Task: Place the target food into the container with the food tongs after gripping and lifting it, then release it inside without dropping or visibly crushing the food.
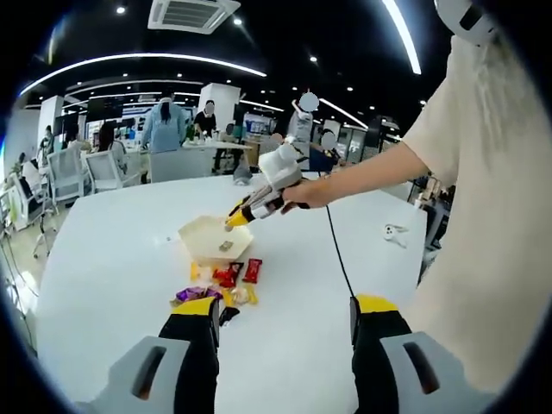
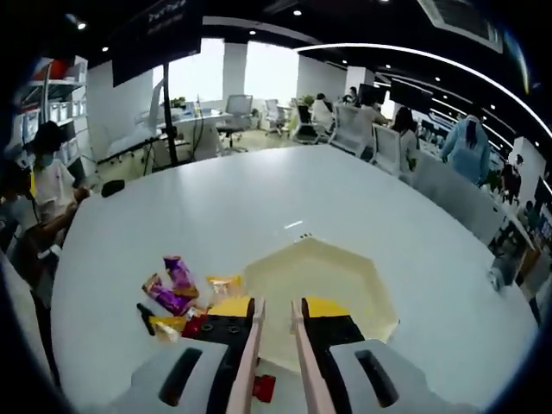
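A pale, shallow, many-sided tray (image 1: 216,238) sits on the white worktop (image 1: 112,259). In the left gripper view one small dark-and-tan piece (image 1: 226,247) lies inside it. In the right gripper view the tray (image 2: 345,267) shows bare cream floor ahead of the jaws; its near part is hidden behind them.

Snacks in wrappers lie in a loose heap (image 1: 226,283) just beside the tray: red packets (image 1: 252,270), a purple one (image 2: 178,274), yellow and orange ones. Their print is too small to read. A red packet (image 2: 264,387) peeks out low between the right jaws, partly covered.

The right hand-held gripper (image 1: 235,218), held in a person's hand (image 1: 304,193), hangs over the tray with its yellow tip pointing down at it. In its own view, its jaws carry two thin pale tong blades (image 2: 252,362) standing close together with a narrow gap; I cannot tell whether they pinch anything.

The left hand-held gripper (image 1: 285,315) is wide open and empty, low over the worktop near the heap. A small white object (image 1: 395,233) lies well apart; its shape is unclear.
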### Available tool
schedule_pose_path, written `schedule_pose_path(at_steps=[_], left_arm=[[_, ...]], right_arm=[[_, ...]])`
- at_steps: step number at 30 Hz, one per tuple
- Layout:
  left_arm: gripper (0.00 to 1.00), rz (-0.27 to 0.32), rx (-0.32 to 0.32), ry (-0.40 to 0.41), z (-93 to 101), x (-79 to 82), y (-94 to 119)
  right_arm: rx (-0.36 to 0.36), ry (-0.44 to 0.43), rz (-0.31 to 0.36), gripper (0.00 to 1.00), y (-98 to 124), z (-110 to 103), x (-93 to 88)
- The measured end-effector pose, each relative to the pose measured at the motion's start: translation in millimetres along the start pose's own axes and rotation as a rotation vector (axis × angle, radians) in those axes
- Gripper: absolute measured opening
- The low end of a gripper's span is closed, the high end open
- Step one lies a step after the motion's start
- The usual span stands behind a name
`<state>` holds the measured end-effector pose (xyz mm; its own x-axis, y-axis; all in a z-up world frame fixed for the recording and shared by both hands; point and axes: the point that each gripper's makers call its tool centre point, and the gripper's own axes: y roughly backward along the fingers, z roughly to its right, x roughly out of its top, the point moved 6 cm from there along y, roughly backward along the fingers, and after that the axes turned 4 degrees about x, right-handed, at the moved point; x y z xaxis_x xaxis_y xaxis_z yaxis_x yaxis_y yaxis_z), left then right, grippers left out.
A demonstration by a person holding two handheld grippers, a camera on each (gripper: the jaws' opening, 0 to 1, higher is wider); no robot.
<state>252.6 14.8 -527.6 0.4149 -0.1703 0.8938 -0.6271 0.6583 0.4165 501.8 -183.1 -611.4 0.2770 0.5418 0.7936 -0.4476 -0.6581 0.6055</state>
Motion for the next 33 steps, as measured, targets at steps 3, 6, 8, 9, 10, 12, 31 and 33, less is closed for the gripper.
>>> schedule_pose_path(at_steps=[3,6,8,9,10,12,31,33], left_arm=[[0.61,0.004,-0.002,0.001,1.8,1.1,1.5],[0.61,0.003,-0.009,-0.008,3.8,0.7,3.4],[0.61,0.004,-0.013,-0.014,5.0,-0.1,7.1],[0.61,0.008,-0.014,-0.013,4.9,-0.2,8.7],[0.61,0.013,-0.018,-0.010,4.8,-0.8,10.4],[0.61,0.016,-0.024,-0.010,3.9,-2.7,12.3],[0.60,0.059,-0.110,-0.039,-18.3,-24.1,69.9],[0.60,0.060,-0.112,-0.037,-23.4,-29.1,79.7]], right_arm=[[0.015,0.020,-0.011,0.21,5.2,-16.0,-8.2],[0.027,0.015,-0.022,0.21,9.0,-28.6,-17.2],[0.032,0.004,-0.028,0.21,11.7,-37.1,-21.6],[0.034,0.005,-0.032,0.21,13.8,-43.1,-23.2],[0.035,0.006,-0.036,0.21,14.9,-46.1,-23.9],[0.035,0.013,-0.047,0.21,19.6,-54.3,-25.0],[0.008,0.050,-0.137,0.21,31.7,-111.9,-19.3],[-0.005,0.062,-0.165,0.21,33.6,-113.6,-20.0]])
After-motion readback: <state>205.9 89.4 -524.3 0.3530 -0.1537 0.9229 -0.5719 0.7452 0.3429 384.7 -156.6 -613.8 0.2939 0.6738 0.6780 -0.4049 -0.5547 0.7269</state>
